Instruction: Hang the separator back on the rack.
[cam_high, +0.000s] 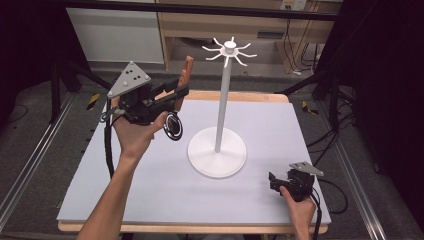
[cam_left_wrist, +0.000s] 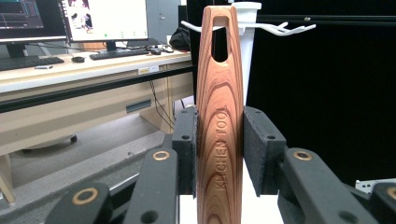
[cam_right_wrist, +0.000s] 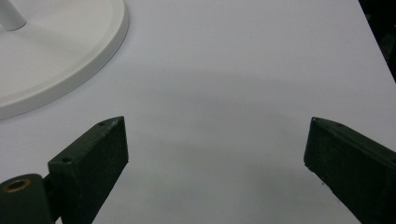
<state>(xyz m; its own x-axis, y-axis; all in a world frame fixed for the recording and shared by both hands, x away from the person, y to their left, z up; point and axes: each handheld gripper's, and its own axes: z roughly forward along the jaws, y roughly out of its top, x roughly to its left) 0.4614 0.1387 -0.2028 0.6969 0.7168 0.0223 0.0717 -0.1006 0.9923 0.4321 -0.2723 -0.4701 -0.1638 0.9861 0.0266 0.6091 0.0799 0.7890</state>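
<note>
A wooden kitchen tool (cam_left_wrist: 219, 121) with a slot hole near its top stands upright between the pads of my left gripper (cam_left_wrist: 219, 149), which is shut on it. From above, that gripper (cam_high: 172, 97) is raised over the table's left rear, and the tool's brown handle (cam_high: 186, 70) points up toward the white hook stand (cam_high: 225, 80). The stand's hooks (cam_left_wrist: 280, 29) lie just behind the tool's top in the left gripper view. My right gripper (cam_high: 272, 180) rests low at the front right, open over bare table (cam_right_wrist: 215, 126).
The stand's round white base (cam_high: 217, 150) sits mid-table, and its rim (cam_right_wrist: 84, 60) lies close to the right gripper's left jaw. The pale table top (cam_high: 150, 190) ends in a wooden edge. Desks with monitors (cam_left_wrist: 93, 18) stand beyond.
</note>
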